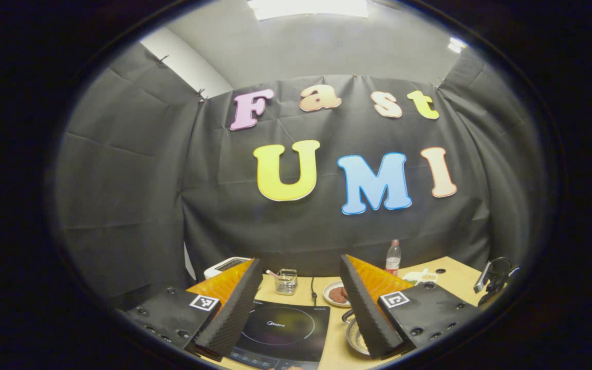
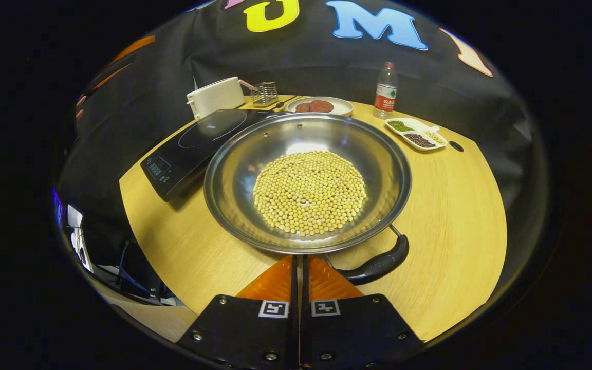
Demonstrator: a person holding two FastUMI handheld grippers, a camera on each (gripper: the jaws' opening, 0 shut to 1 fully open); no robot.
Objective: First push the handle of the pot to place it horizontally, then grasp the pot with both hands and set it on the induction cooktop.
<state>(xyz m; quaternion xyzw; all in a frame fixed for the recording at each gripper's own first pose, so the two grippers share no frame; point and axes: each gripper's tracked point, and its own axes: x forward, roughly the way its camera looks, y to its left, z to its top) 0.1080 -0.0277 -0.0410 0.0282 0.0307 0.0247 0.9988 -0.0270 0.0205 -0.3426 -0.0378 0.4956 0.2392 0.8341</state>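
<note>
Left gripper (image 1: 301, 303) hangs above the table (image 1: 455, 280) with its two fingers spread wide and nothing between them, its camera tilted up toward the black cloth wall. Between and below the fingers lies the black cooktop (image 1: 283, 329), flat on the wood. Beyond it stand a small wire basket (image 1: 286, 281), a white appliance (image 1: 226, 265) at the far left, a plate (image 1: 338, 294) with dark round patties, and a water bottle (image 1: 392, 257) against the cloth. A sliver of the pot (image 1: 355, 339) shows just beside the right-hand finger, to the right of the cooktop and partly hidden by that finger. A black clamp stand (image 1: 494, 280) sits at the table's right edge. Right gripper (image 2: 300, 267) is clenched, its orange fingers pressed together with no thing between them, their tips at the pot's near rim. The pot (image 2: 306, 177), a wide steel pan, sits on the table (image 2: 460, 221) right in front of this gripper and holds a round heap of soybeans (image 2: 310, 191). Its black handle (image 2: 381, 262) juts from the near right of the rim, slanting across just beside the fingertips; I cannot tell whether they touch. The cooktop (image 2: 198, 144) lies to the pot's left, its edge touching or nearly touching the pan. Farther back are the white appliance (image 2: 215, 96), basket (image 2: 264, 93), plate (image 2: 319, 106), bottle (image 2: 386, 91) and a divided dish (image 2: 415, 133) of beans.
</note>
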